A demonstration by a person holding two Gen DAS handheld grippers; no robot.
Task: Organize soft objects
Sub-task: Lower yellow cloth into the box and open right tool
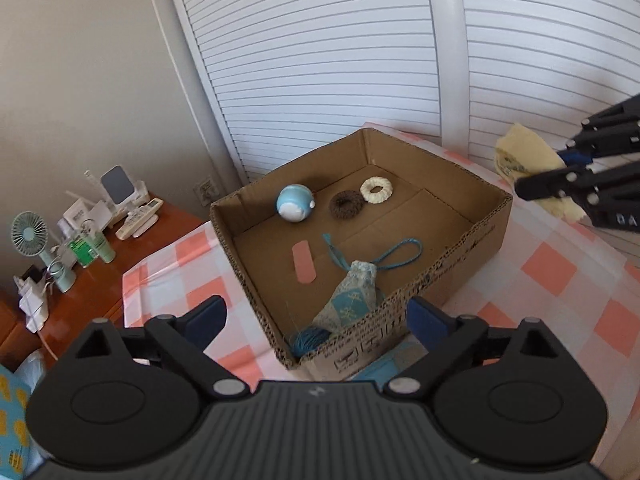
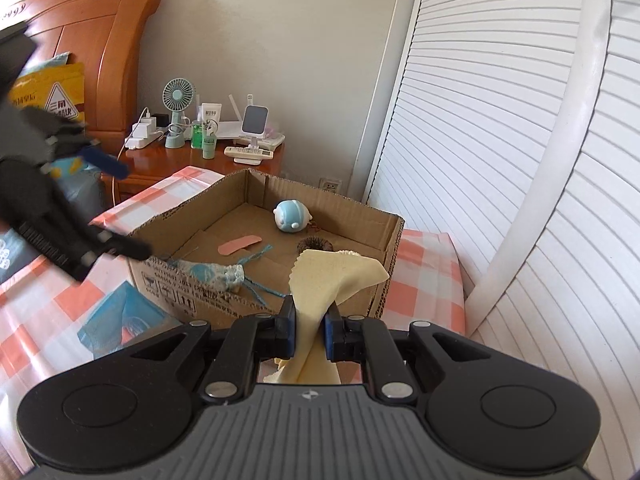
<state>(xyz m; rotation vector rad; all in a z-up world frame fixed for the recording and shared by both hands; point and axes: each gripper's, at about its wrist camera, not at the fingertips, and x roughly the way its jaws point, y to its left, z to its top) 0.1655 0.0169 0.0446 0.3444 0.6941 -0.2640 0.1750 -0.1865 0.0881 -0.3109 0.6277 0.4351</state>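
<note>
An open cardboard box (image 1: 472,236) (image 2: 372,220) sits on the checked tablecloth. Inside lie a blue-and-white plush ball (image 1: 294,203) (image 2: 291,216), a brown ring (image 1: 346,205) (image 2: 316,245), a cream ring (image 1: 376,190), a pink strip (image 1: 304,262) (image 2: 239,244) and a patterned blue pouch (image 1: 352,300) (image 2: 216,272) with blue cord. My left gripper (image 1: 316,318) (image 2: 120,208) stands open above the box's near corner, nothing between its fingers. My right gripper (image 2: 310,334) (image 1: 560,168) is shut on a pale yellow cloth (image 2: 336,272) (image 1: 524,160), just outside the box's near right wall.
A wooden nightstand (image 1: 160,220) (image 2: 168,160) left of the table carries a small fan (image 1: 30,236) (image 2: 178,98), bottles, remotes and chargers. White slatted doors (image 1: 340,60) (image 2: 500,160) rise behind and right. A light blue item (image 2: 116,312) lies on the cloth by the box. A wooden headboard (image 2: 120,32) stands far left.
</note>
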